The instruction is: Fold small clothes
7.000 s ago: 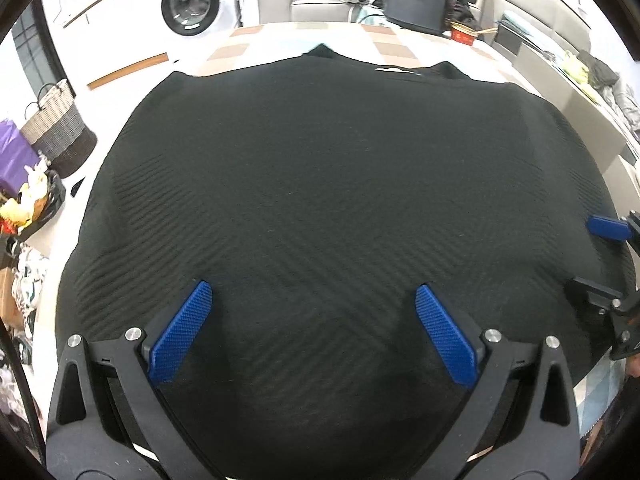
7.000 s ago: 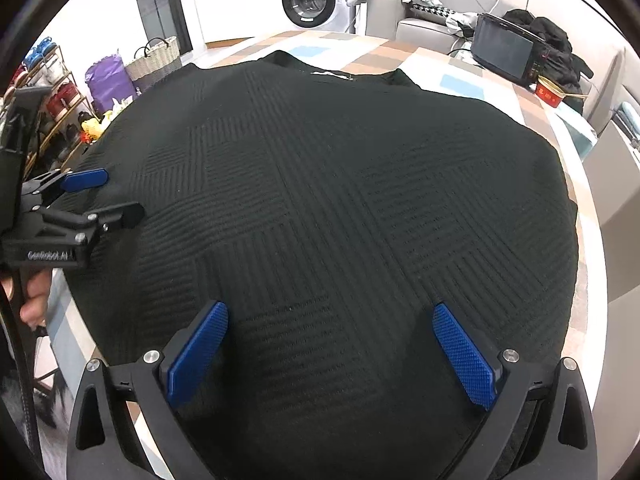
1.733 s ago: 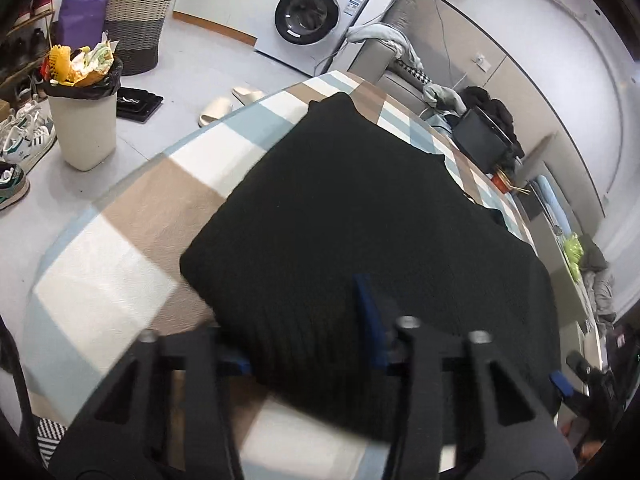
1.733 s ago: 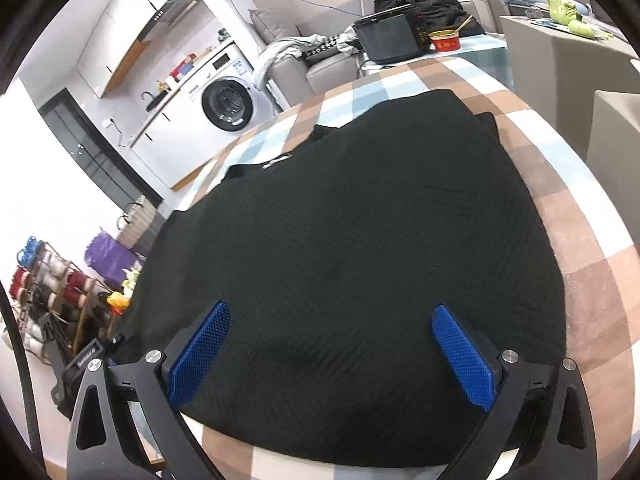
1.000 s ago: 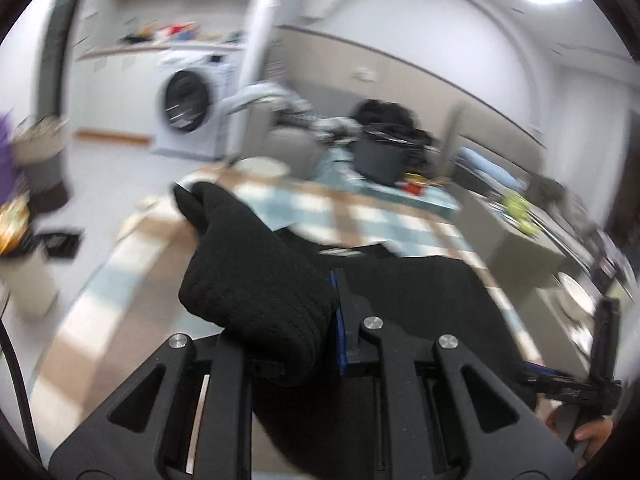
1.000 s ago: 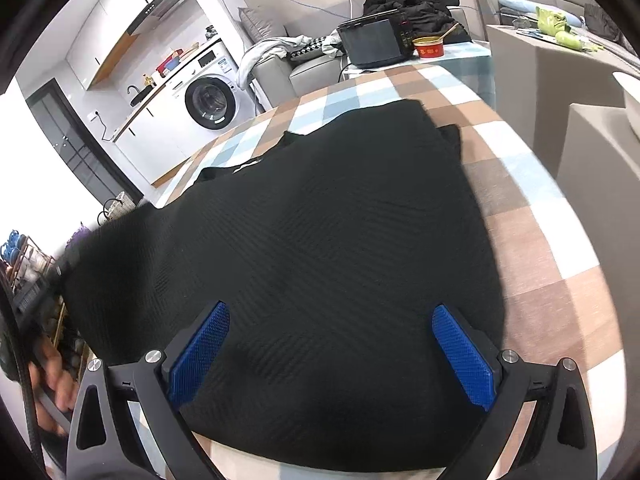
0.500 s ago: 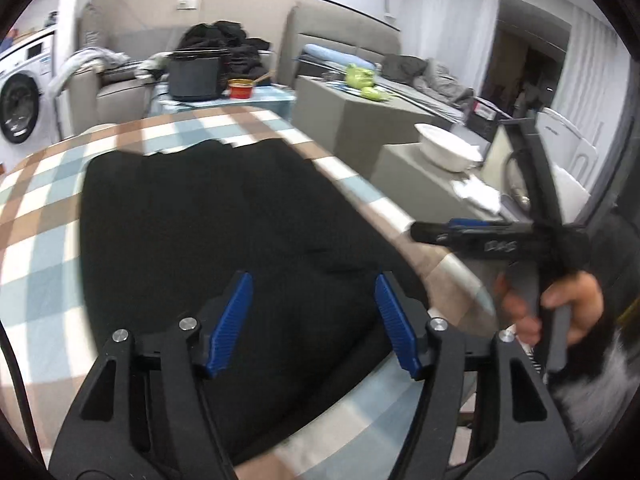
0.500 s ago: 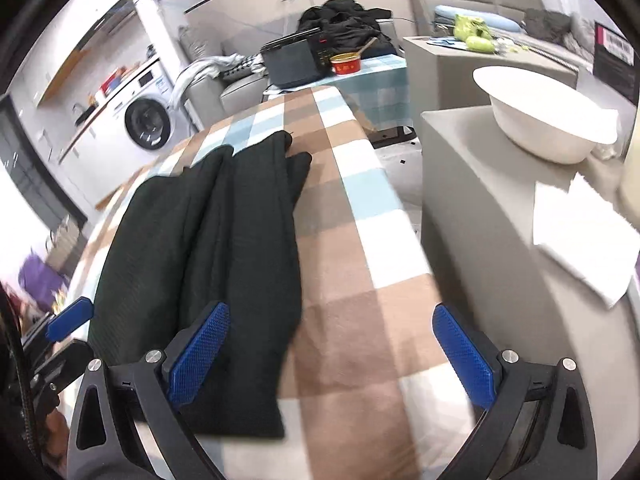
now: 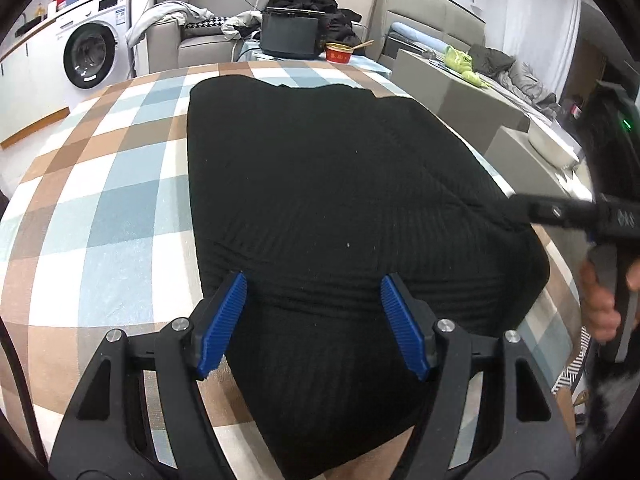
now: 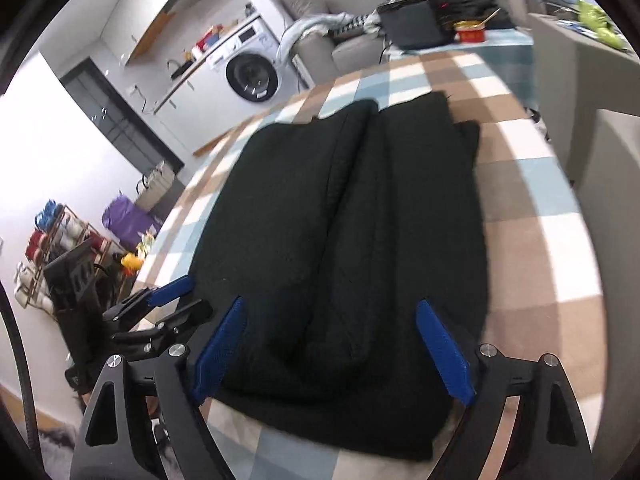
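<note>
Left wrist view has the black knit garment (image 9: pixel 340 208) lying on the checked tabletop (image 9: pixel 100 208), running from about 6 o'clock up to 12, with one long side already turned in over the middle. The left gripper (image 9: pixel 314 320) hangs over the near hem, its blue fingers (image 9: pixel 222 322) spread wide and pinching nothing. From the right wrist view the right gripper (image 10: pixel 332 352) is the same: spread, empty, poised over the near end of the garment (image 10: pixel 352 240), with a lengthwise ridge running toward 12 o'clock where two layers meet.

If the next fold is to bring the near hem up toward the collar end, I would say each gripper should take a near corner through all the layers, lift together and lay it down evenly, so the side flaps do not slide apart. The knit looks thick and soft, so a shallow pinch may catch only the top layer.

Hard to make out: the near hem lies partly hidden under the fingers, black on black swallows the layer edges, and the right view is a little blurred. I cannot tell whether the sleeves are tucked inside. At 3 o'clock in the left view, the other gripper's tips are lost against the cloth.
</note>
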The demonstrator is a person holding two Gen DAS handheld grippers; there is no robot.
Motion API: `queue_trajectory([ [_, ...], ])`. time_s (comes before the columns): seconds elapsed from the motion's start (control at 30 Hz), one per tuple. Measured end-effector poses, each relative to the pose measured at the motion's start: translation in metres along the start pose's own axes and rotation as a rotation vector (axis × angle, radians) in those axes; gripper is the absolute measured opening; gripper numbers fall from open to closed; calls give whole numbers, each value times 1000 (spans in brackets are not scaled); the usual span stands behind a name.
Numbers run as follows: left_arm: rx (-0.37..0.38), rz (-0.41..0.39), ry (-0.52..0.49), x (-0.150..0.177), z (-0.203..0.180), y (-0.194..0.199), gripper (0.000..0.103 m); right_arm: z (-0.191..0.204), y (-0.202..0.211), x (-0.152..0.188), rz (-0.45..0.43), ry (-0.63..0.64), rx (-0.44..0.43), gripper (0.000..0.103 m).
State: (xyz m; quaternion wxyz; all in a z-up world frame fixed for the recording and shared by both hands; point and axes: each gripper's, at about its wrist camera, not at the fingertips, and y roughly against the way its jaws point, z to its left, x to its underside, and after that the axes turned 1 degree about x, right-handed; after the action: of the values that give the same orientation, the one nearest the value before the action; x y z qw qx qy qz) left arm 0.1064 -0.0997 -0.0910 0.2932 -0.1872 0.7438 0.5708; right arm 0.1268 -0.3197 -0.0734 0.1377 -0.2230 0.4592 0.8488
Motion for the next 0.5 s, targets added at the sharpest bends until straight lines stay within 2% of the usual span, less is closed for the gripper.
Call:
queue_trajectory([
  [0.1,7,-3,-6,1,4,-1,67,-2,-14,-12,15,-2,-60,86],
  [0.23,27,-15,20,-3,10,4,67,0,-33,-26,62,20,-76,81],
  [0.33,11,-27,47,-9,19,6,67,6,-44,-38,71,65,-106,76],
  [0.4,1,-30,78,-13,26,7,67,9,-50,-43,70,106,-76,60],
  [0.5,-11,-34,104,-14,38,8,67,12,-61,-48,90,162,-41,50],
])
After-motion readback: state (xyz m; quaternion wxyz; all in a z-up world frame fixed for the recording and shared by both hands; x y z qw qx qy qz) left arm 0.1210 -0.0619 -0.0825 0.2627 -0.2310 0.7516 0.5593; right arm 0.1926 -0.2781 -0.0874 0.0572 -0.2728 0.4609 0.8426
